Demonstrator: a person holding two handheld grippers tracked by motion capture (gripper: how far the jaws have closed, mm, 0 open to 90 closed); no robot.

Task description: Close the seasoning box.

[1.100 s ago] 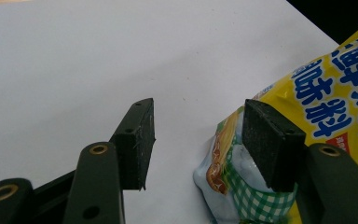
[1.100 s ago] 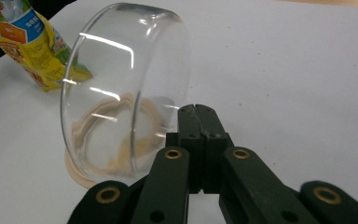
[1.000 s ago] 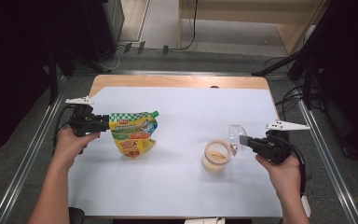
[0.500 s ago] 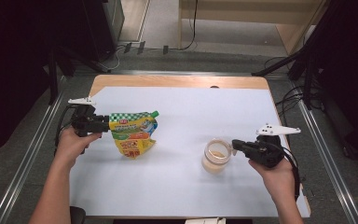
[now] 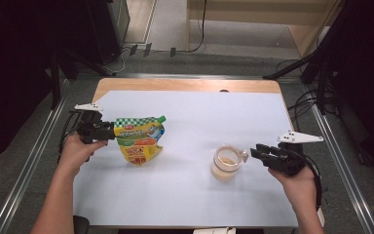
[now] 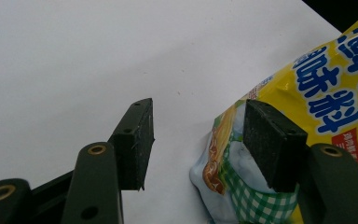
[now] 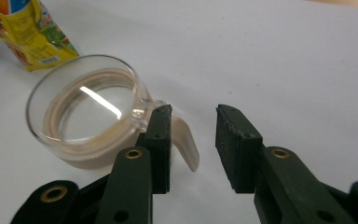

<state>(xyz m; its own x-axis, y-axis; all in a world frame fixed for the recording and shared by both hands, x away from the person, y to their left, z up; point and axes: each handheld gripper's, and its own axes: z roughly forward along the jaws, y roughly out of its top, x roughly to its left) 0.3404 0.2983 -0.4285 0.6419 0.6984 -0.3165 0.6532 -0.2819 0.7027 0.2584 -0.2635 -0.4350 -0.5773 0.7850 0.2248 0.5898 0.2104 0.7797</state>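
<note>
On the table covered with white paper stand two things: a yellow refill pouch at the person's left and a glass cup with a pale drink at the right.

The right gripper is just beside the cup. Its jaws have just been opening and now stand apart. In the right gripper view one jaw is at the cup's handle, close to touching it, but nothing is between the two jaws; the handle lies outside the gap, to the left of it. So the cup stands free on the table, with its handle turned toward this gripper.

The left gripper is at the pouch's left end, and the pouch's long axis runs from the jaws across to its green cap. In the left gripper view the jaws stand apart; one pad lies against the pouch's corner, the other pad is over bare paper, so I judge the pouch is not pinched.

The left hand is nearer to the pouch, the right hand to the cup.
</note>
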